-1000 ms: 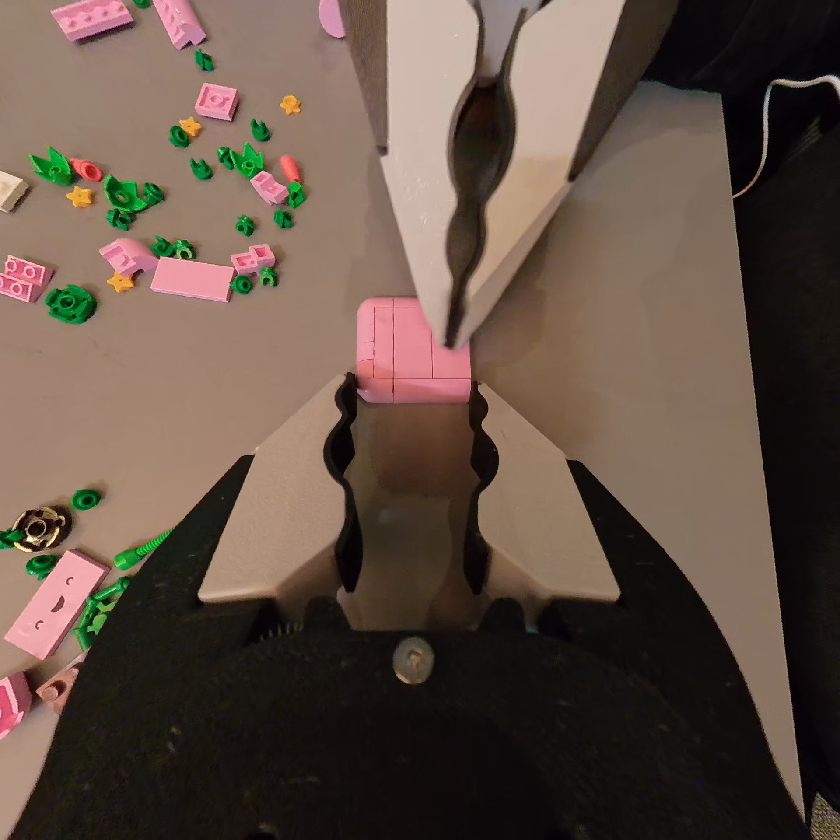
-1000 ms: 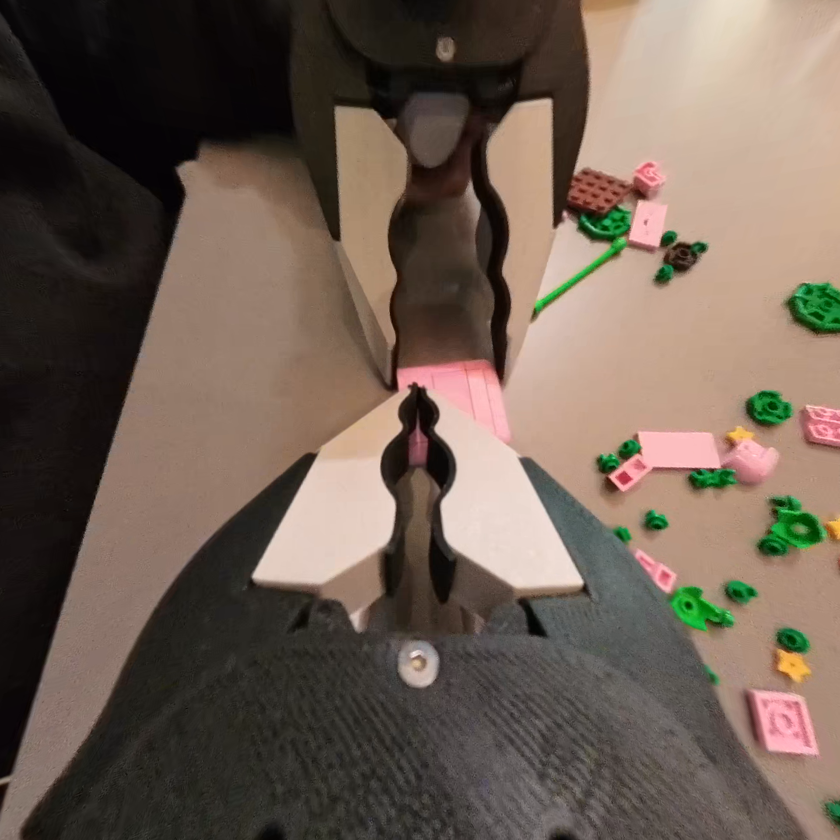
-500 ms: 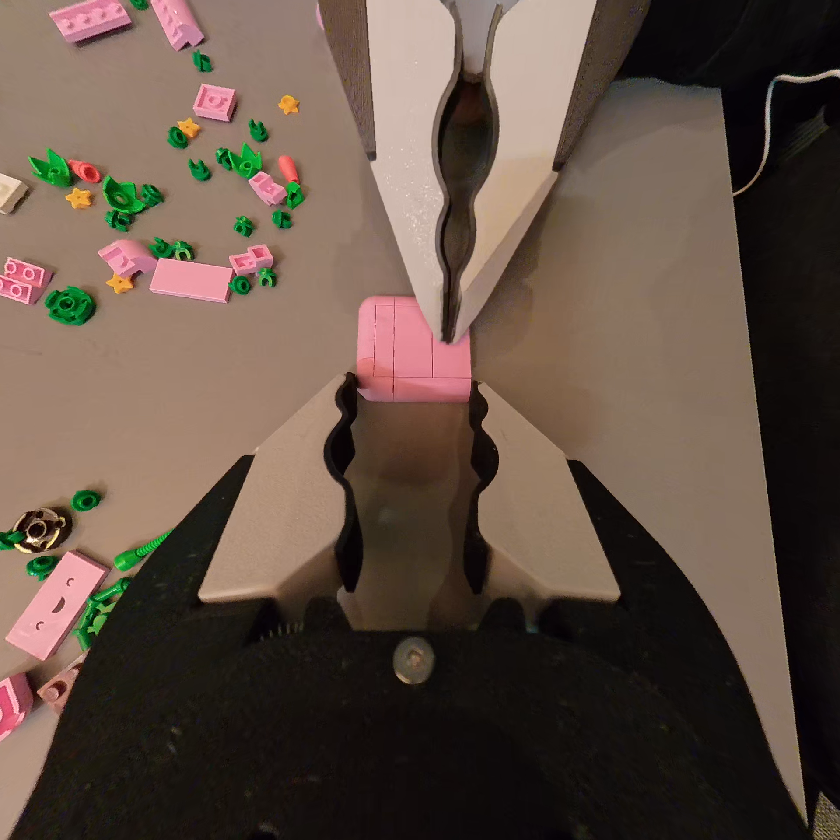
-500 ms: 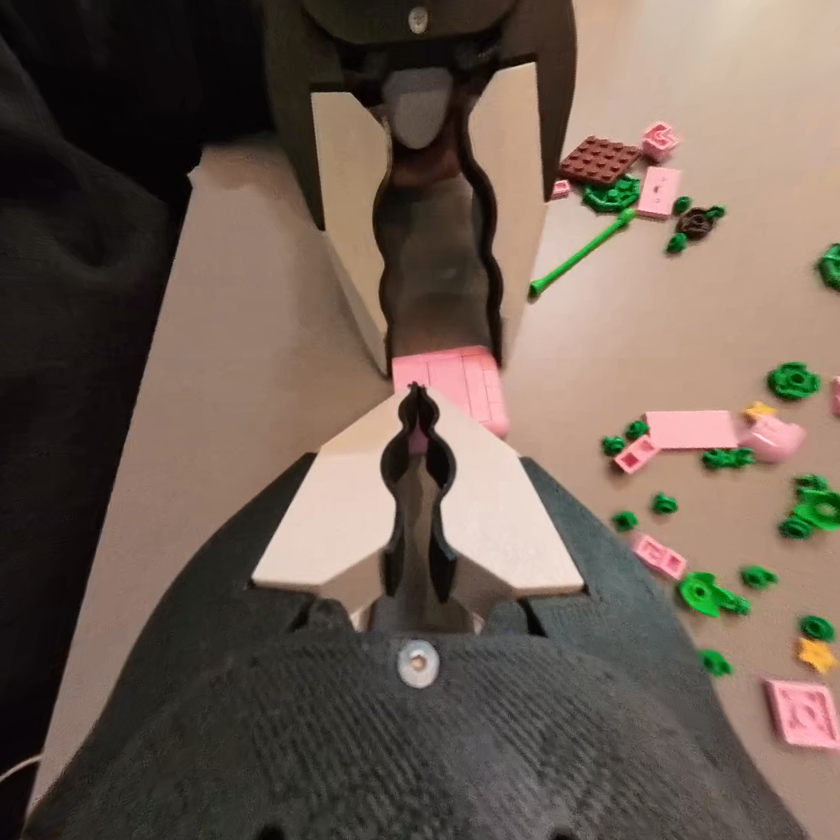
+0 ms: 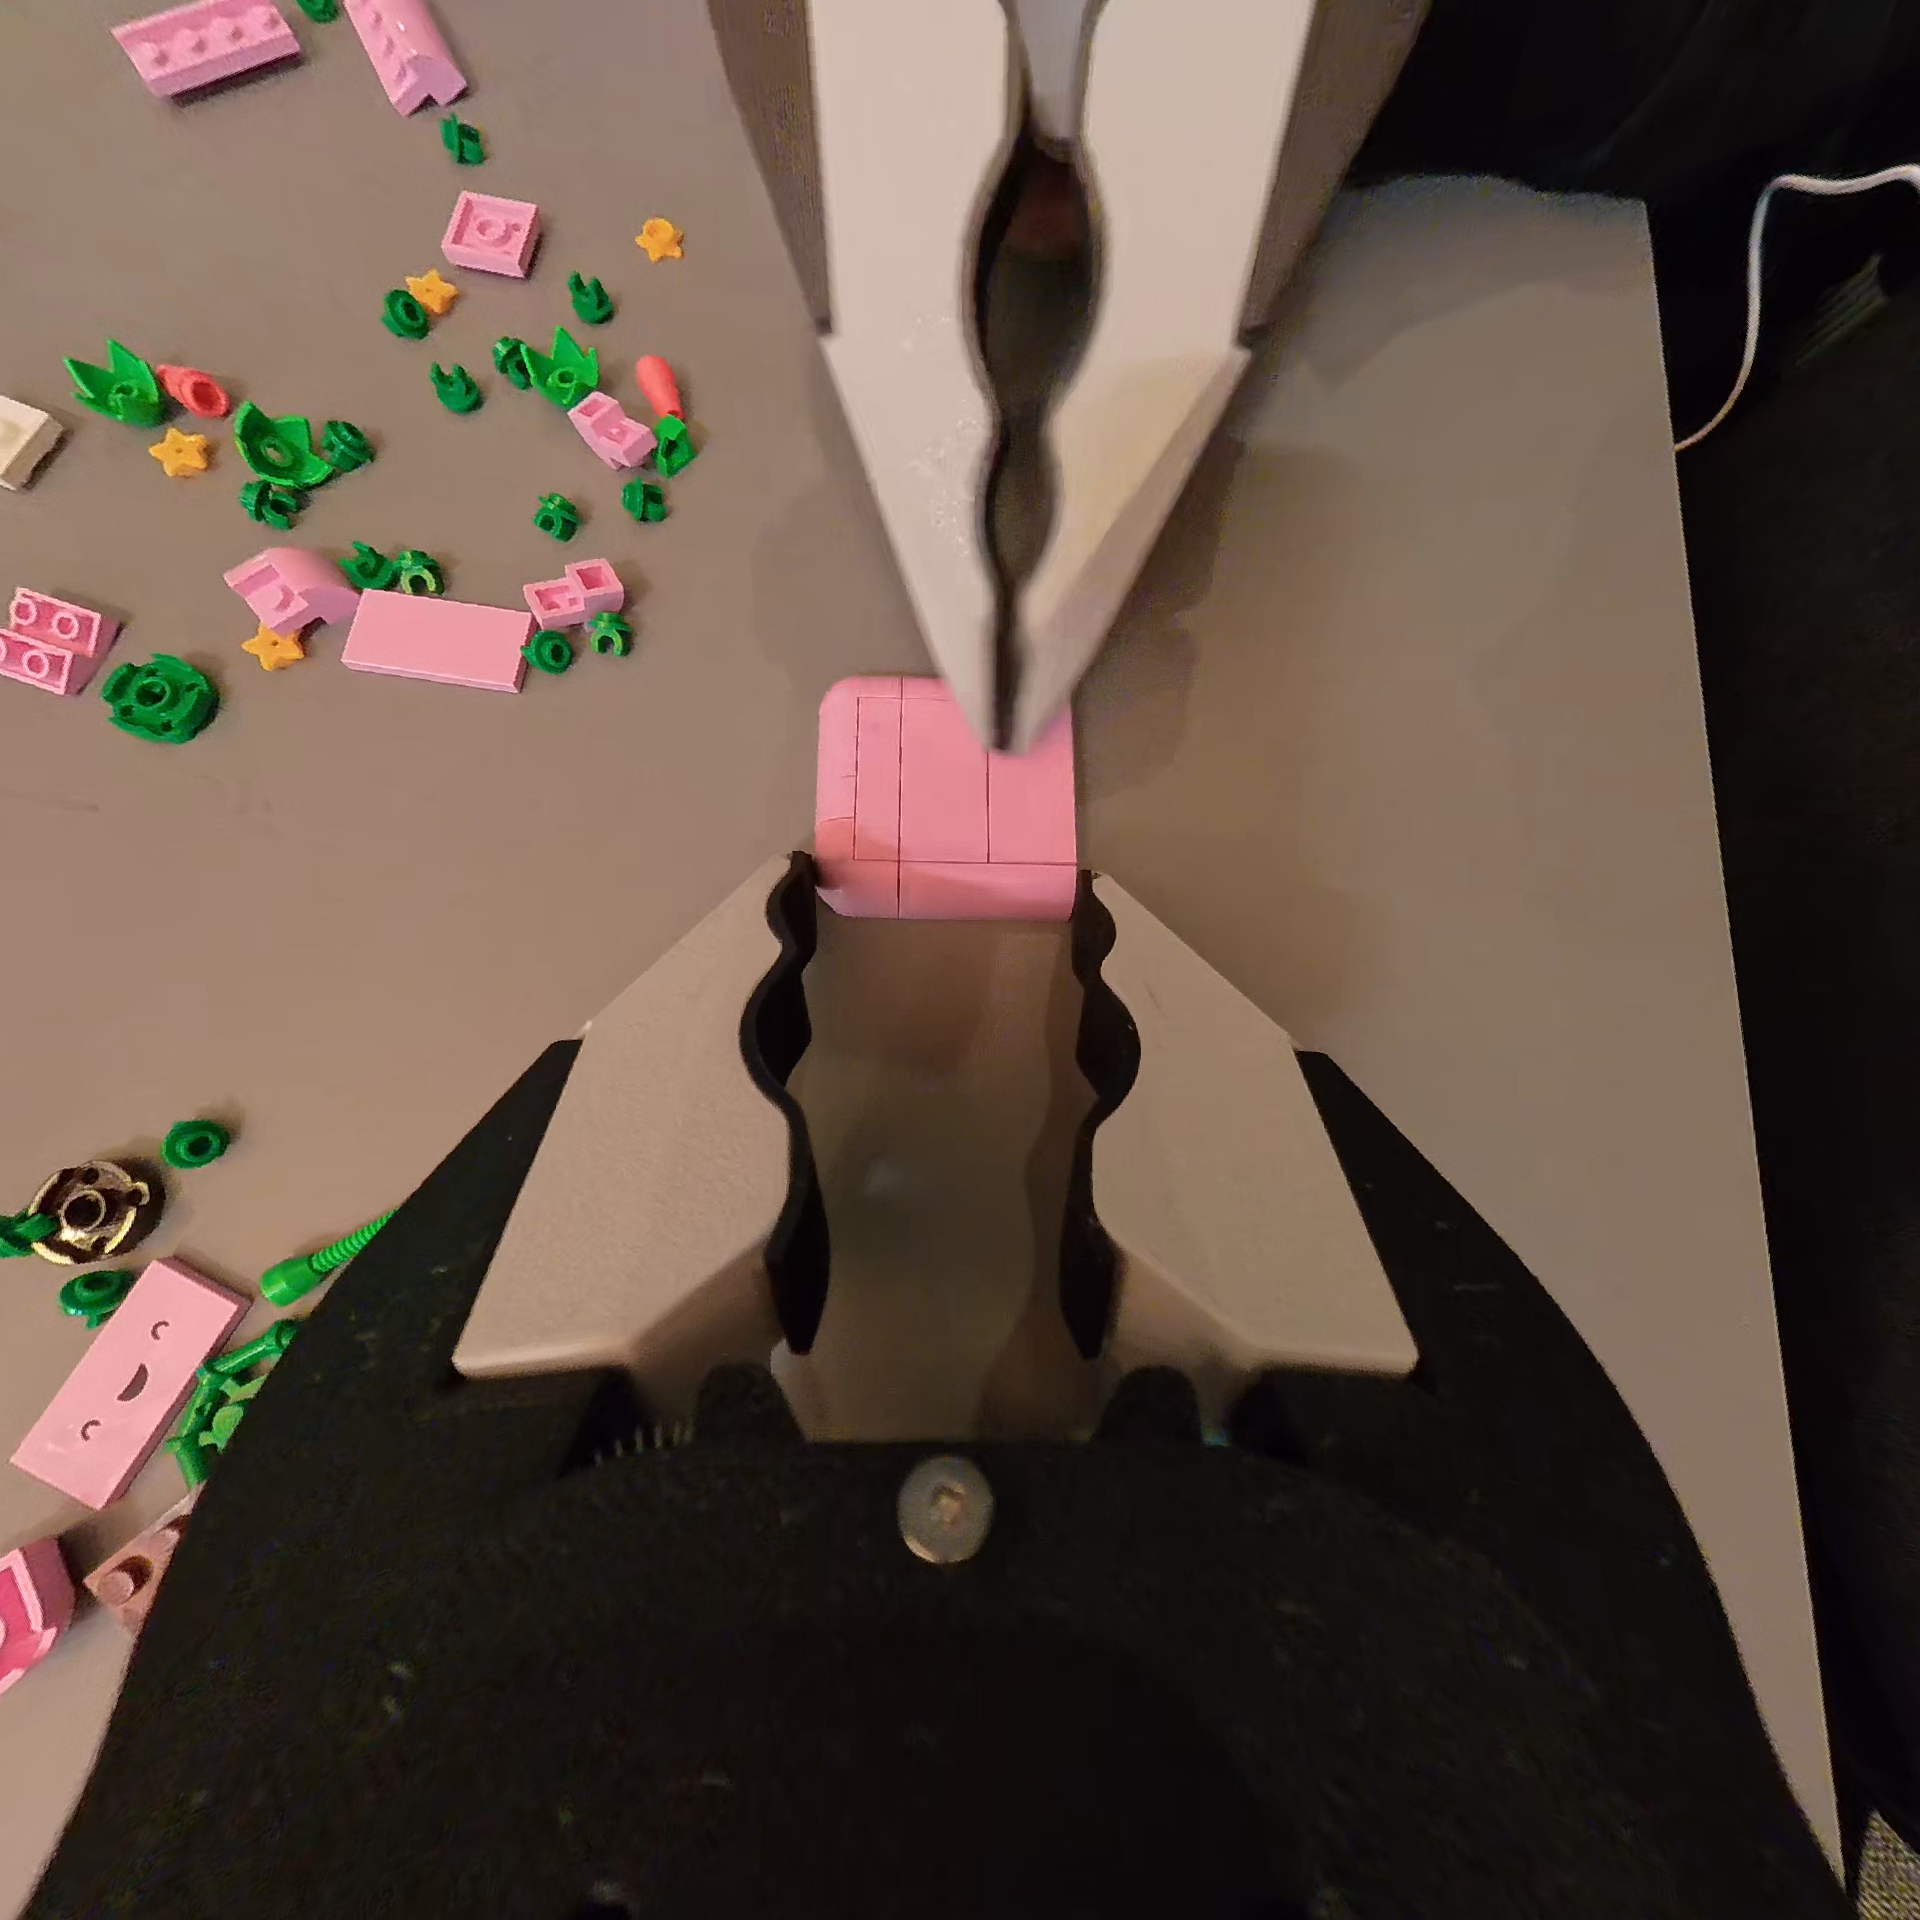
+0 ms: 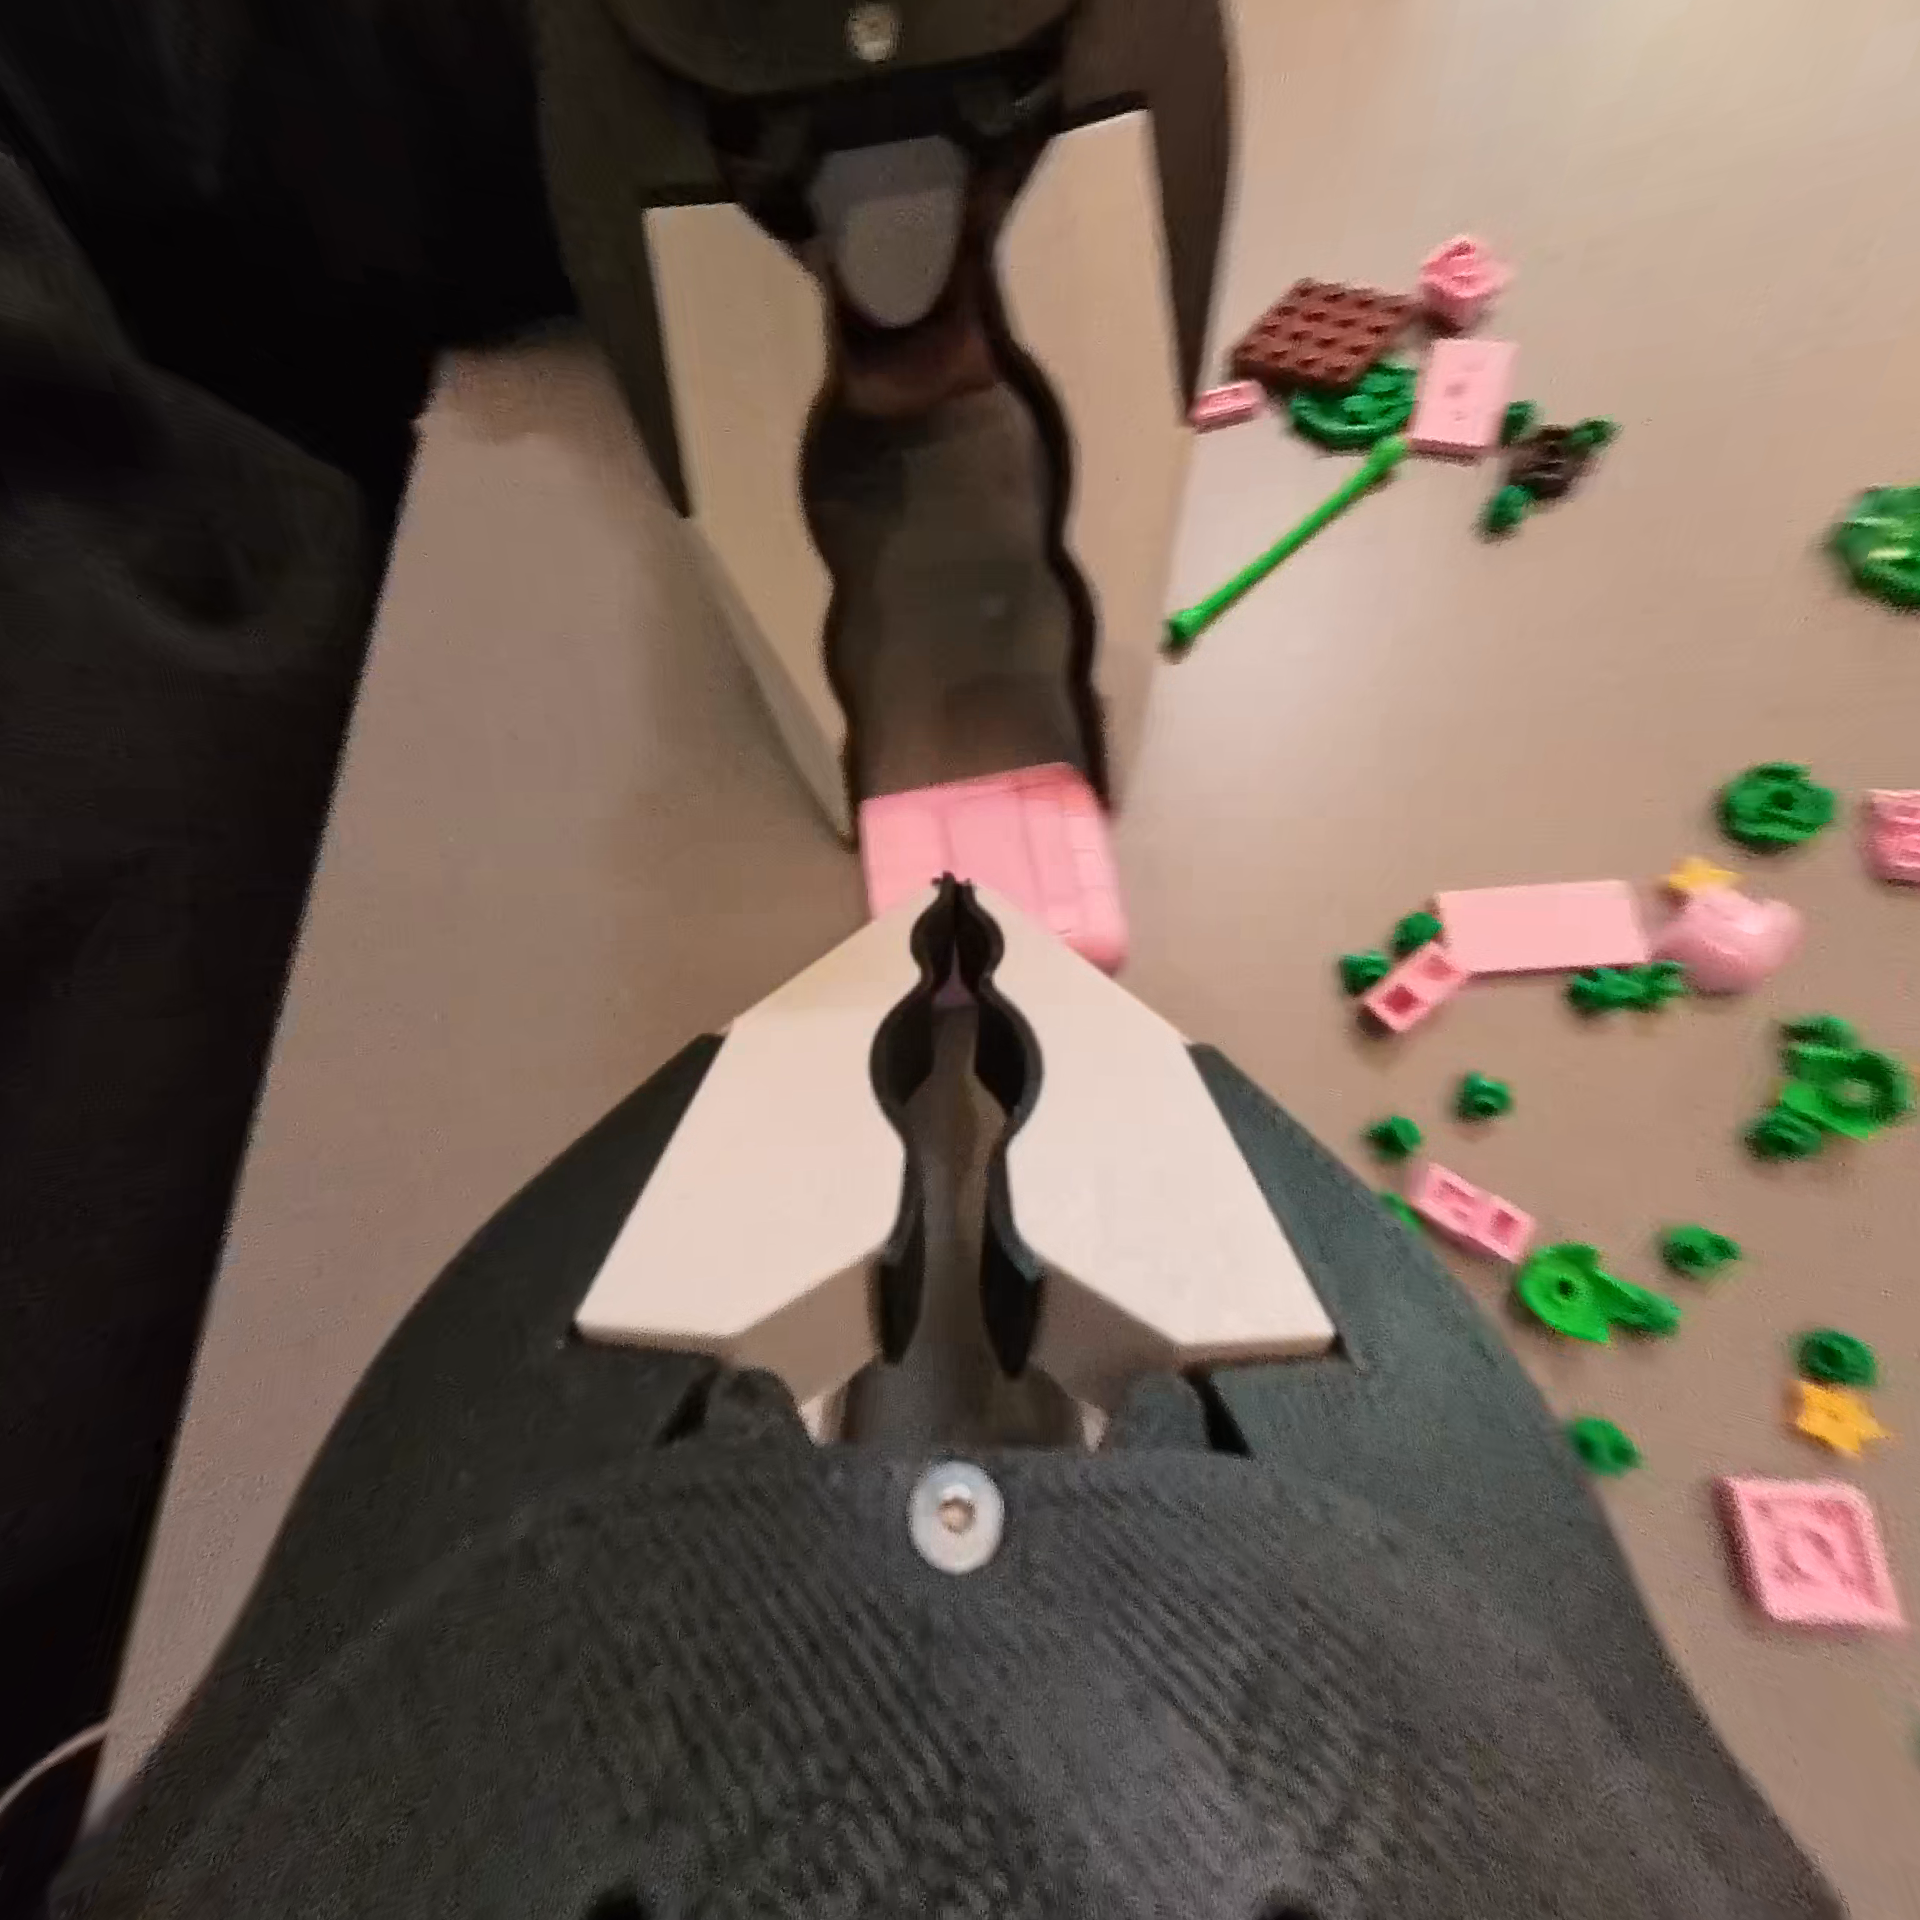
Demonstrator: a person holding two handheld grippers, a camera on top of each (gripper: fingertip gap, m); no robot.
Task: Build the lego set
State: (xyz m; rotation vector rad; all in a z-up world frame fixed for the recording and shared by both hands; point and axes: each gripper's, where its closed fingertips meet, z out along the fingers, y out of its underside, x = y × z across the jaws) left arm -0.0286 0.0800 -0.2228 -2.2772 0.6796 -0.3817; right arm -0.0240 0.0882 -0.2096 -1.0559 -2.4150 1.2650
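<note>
Loose green, pink and yellow pieces (image 5: 436, 499) scatter across the upper left of the grey table (image 5: 1351, 727); a green rod (image 6: 1283, 545) lies upper right in the right wrist view. At frame centre, the left gripper (image 5: 943, 883) clamps the pink block (image 5: 940, 795). The right gripper (image 6: 954, 883), fingers pressed together, has its tips over the block's top, slightly farther back than a second ago.

Matte grey table (image 5: 1351, 727) in dim light, white cable (image 5: 1756, 281) beyond its edge.

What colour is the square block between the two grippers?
Pink. The block shows best in the left wrist view.
</note>
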